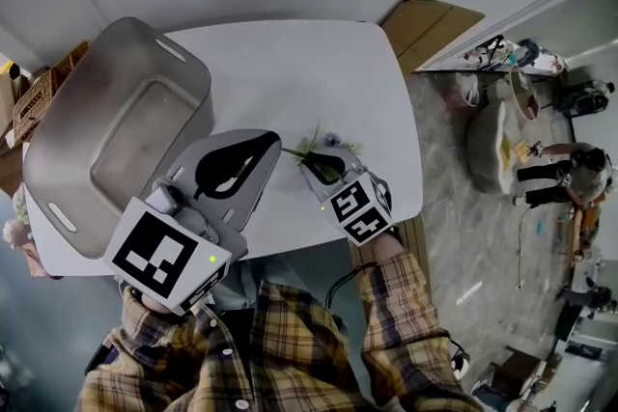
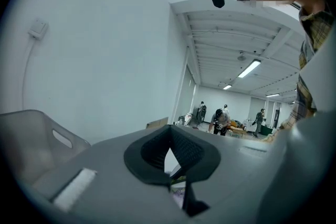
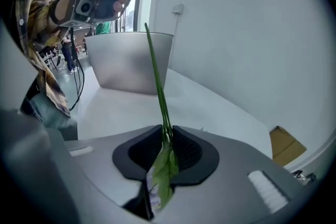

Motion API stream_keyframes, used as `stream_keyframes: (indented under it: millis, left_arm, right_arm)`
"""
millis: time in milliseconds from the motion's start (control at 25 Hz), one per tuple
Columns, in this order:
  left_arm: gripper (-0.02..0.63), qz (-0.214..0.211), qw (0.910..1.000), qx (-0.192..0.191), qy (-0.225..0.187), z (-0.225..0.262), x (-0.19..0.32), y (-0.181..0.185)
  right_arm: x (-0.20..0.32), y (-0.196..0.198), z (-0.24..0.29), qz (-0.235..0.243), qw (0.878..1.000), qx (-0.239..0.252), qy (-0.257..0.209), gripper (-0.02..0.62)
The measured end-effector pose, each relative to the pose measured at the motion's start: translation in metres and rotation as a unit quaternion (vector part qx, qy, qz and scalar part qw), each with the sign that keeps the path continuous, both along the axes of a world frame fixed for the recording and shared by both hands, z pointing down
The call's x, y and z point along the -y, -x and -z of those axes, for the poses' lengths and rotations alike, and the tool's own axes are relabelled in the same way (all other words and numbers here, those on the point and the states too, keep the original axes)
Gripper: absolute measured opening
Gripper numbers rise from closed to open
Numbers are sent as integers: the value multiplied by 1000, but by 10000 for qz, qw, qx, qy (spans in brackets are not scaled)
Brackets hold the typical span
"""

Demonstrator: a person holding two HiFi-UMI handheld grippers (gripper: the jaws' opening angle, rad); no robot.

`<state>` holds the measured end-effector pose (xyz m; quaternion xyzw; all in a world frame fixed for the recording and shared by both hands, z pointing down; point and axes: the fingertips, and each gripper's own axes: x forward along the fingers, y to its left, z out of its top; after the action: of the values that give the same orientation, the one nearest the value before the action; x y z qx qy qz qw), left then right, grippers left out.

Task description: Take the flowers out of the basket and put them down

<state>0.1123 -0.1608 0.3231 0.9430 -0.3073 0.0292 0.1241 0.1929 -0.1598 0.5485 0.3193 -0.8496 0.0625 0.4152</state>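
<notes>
Several thin green stems of the flowers (image 3: 158, 81), with a leaf and pale purple petals, are pinched between the ribbed black pads of the right hand-held gripper (image 3: 167, 136), near the white surface's (image 1: 309, 72) near edge. The left hand-held gripper (image 2: 169, 131) is closed on nothing, beside the smooth grey basket (image 1: 58, 159) at the left edge.

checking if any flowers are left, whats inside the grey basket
Only bare grey floor shows inside the basket; the left hand-held gripper covers its near corner. The flowers are in the right hand-held gripper.
</notes>
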Motion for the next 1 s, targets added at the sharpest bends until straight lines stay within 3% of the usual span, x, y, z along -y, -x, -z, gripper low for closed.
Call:
stream_keyframes:
  millis: [360,720,1000]
  left_arm:
    - [15,164,9998,18,70,-4,3,9]
    - [15,258,9996,18,122,-9,3,18]
    - [15,217,9997,-3,133,-12,0,19]
  right_arm:
    - [-11,30,-23,122,9975,519,467,86]
    - [-25,52,-49,410,9964,239,697,89]
    - [-27,58,-48,265,9952,481,807,102]
